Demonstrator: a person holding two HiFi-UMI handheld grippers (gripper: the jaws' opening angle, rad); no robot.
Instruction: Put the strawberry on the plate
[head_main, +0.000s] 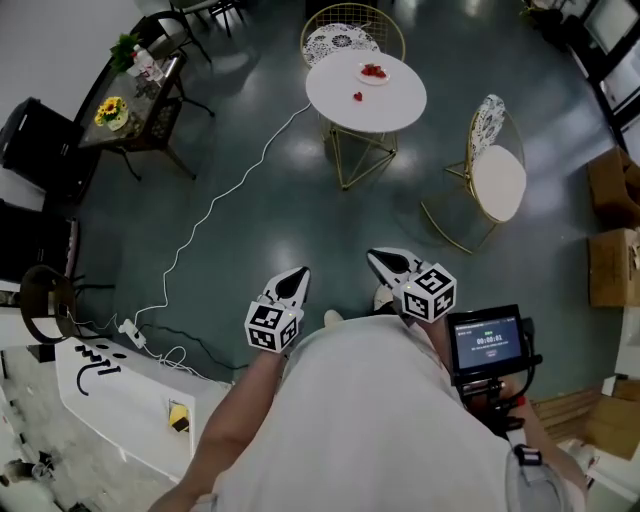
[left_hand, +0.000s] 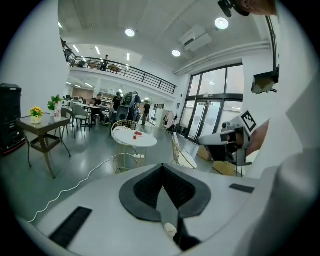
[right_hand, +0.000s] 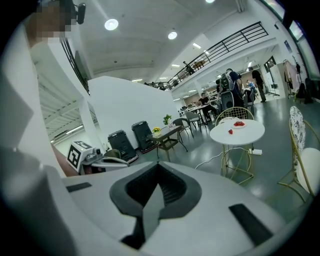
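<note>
A single loose strawberry (head_main: 358, 96) lies on the round white table (head_main: 392, 108) far ahead of me, close to a small plate (head_main: 373, 72) that holds red fruit. The same strawberry (right_hand: 230, 132) and plate (right_hand: 239, 124) show small in the right gripper view. In the left gripper view the table (left_hand: 142, 142) is also distant. My left gripper (head_main: 298, 274) and right gripper (head_main: 377, 259) are held close to the person's body, well short of the table. Both are shut, with nothing between their fingers. The left gripper's jaws (left_hand: 161, 168) and the right gripper's jaws (right_hand: 158, 168) meet in a closed seam.
Two gold wire chairs (head_main: 494, 166) (head_main: 345, 35) stand at the table. A white cable (head_main: 215, 205) runs across the floor to a power strip (head_main: 132, 334). A dark side table with flowers (head_main: 125, 118) is at the left, cardboard boxes (head_main: 612, 265) at the right.
</note>
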